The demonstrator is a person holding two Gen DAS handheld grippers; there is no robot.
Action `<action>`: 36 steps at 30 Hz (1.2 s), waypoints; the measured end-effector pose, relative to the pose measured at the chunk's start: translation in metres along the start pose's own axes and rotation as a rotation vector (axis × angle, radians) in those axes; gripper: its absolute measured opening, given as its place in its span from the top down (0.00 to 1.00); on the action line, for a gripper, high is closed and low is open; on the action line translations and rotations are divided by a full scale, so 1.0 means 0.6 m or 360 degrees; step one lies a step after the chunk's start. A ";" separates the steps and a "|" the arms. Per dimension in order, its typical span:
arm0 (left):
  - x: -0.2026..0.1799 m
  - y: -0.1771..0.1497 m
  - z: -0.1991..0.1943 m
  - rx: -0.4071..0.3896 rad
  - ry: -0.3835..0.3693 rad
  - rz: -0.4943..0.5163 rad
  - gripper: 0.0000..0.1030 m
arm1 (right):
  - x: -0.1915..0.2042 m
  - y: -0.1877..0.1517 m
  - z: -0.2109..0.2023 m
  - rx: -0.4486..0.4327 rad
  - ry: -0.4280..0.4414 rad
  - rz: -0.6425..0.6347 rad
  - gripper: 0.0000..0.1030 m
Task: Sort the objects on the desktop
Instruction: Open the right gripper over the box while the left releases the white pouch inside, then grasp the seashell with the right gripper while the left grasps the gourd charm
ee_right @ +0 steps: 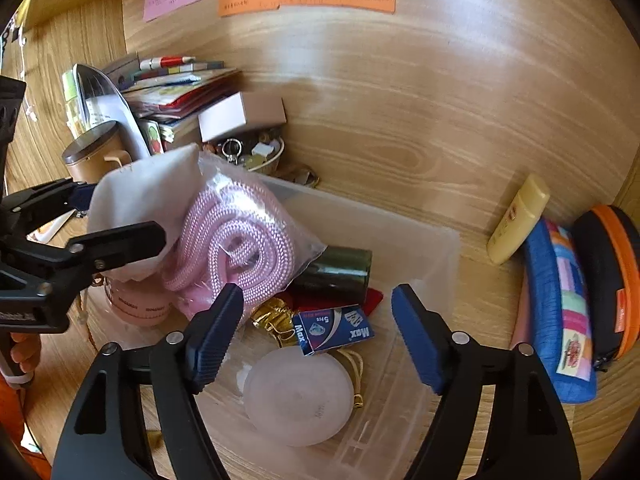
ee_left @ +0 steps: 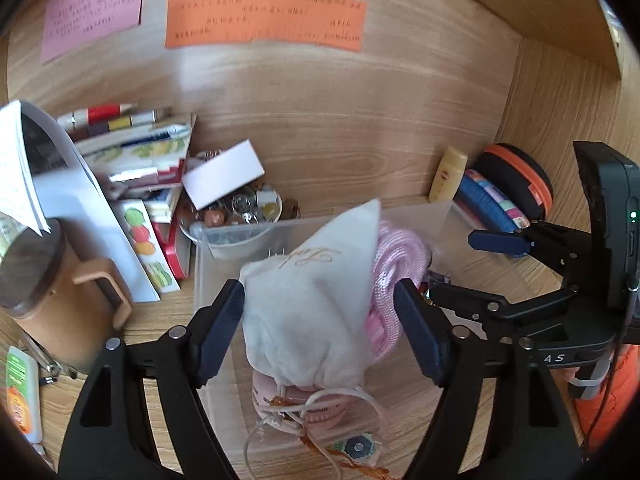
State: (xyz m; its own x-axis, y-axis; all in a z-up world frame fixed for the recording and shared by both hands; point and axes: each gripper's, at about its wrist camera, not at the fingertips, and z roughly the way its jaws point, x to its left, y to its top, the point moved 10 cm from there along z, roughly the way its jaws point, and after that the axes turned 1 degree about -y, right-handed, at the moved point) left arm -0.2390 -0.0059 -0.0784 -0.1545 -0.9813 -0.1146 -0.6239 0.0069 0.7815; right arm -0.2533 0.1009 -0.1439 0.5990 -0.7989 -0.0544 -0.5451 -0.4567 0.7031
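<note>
The clear plastic bin (ee_right: pixel 424 264) is the landmark: a frosted, straight-walled rectangular box on the wood-grain desk (ee_left: pixel 320 152), its long side running away from the cameras toward the back panel.

Above the bin's left half sits the white cloth pouch (ee_left: pixel 312 292), soft, matte and felt-like. Its long axis runs roughly upright and leans right, with the pointed corner up and the gathered drawstring neck down. The left gripper (ee_left: pixel 320 328) has its jaws spread to either side of the pouch; whether the pads actually press the cloth cannot be told.

Against the pouch's right side, over the bin, leans a coil of pink braided rope (ee_right: pixel 240 248) in a glossy clear bag. Inside the bin, toward its back, a dark green cylinder (ee_right: pixel 336 272) lies on its side. In front of it is a small blue cardboard box (ee_right: pixel 336 328) printed "Max", next to crinkled gold foil (ee_right: pixel 272 320). At the bin's near end lies a frosted round lid (ee_right: pixel 298 396).

The right gripper (ee_right: pixel 318 336) hovers over the bin's near end with its ribbed blue pads wide apart and nothing between them.

Right of the bin, a blue patchwork pencil case (ee_right: pixel 560 304) stands on edge.
</note>
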 end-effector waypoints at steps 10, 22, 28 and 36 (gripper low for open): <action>0.008 0.020 -0.050 -0.0082 0.0072 -0.0009 0.09 | -0.009 0.020 -0.051 -0.0101 -0.0053 -0.0021 0.22; 0.011 -0.007 -0.089 -0.0063 0.0167 -0.0018 0.06 | -0.039 0.012 -0.122 -0.0198 -0.0116 0.0039 0.17; -0.005 -0.038 -0.106 -0.0030 0.0203 0.0025 0.05 | -0.056 -0.012 -0.151 -0.0216 -0.0151 0.0078 0.16; -0.029 -0.093 -0.114 0.0042 0.0232 0.0053 0.05 | -0.081 -0.049 -0.178 -0.0230 -0.0193 0.0140 0.15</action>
State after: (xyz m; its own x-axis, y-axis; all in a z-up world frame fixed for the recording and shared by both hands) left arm -0.1489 -0.0026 -0.0782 -0.0638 -0.9980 0.0030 -0.6406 0.0432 0.7667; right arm -0.2040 0.1949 -0.0861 0.4730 -0.8785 -0.0672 -0.4972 -0.3291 0.8028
